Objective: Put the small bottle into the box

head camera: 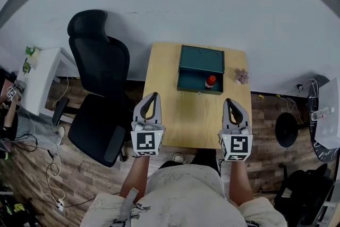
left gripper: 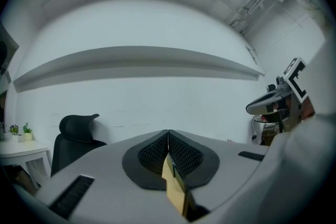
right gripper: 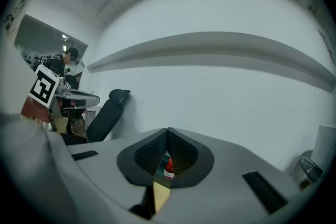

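Pale wood makes up the small square tabletop [head camera: 194, 119] under both tools. The left gripper [head camera: 153, 96], grey plastic with black ribbed pads, is clenched. In the left gripper view its two jaws meet along a single seam with nothing caught between them. The right gripper [head camera: 230, 101], of the same build, is also clenched and empty, its jaw tips pressed together in the right gripper view. Each carries its white marker cube at the near end, and the person's hands hold them side by side, well apart from each other, over the near edge of the tabletop.

The dark teal rectangular box [head camera: 201, 58] sits ahead of both grippers, at the far side of the tabletop, closer to the right gripper's line than to the left's. It is open, with its lid laid back toward the white wall. The small white bottle with a red cap [head camera: 211, 82] stands upright inside the box's open tray, near its right end. It is ahead of the right gripper and slightly to that gripper's left, well apart from its tips. The right gripper view shows it far off through the gap beneath the closed jaws.

A small pinkish dried-flower cluster [head camera: 241, 76] lies just right of the box, ahead of the right gripper. A black mesh office chair [head camera: 101, 66] stands off to the left gripper's left, beside the tabletop.
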Tool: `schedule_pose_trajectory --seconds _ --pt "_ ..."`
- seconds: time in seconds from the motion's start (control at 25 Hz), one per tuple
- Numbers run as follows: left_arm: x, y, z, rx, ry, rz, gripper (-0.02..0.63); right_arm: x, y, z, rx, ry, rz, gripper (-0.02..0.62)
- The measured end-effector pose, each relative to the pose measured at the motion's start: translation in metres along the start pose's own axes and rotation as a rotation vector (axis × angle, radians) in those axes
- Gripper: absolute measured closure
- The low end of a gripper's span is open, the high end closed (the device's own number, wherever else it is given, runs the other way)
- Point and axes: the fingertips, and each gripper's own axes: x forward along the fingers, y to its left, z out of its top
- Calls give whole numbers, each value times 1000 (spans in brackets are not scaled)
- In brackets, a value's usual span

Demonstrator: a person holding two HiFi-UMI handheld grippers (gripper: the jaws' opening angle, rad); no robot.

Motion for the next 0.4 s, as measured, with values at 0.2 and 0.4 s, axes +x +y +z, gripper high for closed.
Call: schedule_pose_trajectory --seconds 0.2,0.4 --pt "1 0 0 8 -3 -6 598 2 2 -1 -10 11 17 580" --pt "4 -1 2 8 -13 -17 598 6 4 -2 -19 16 24 580"
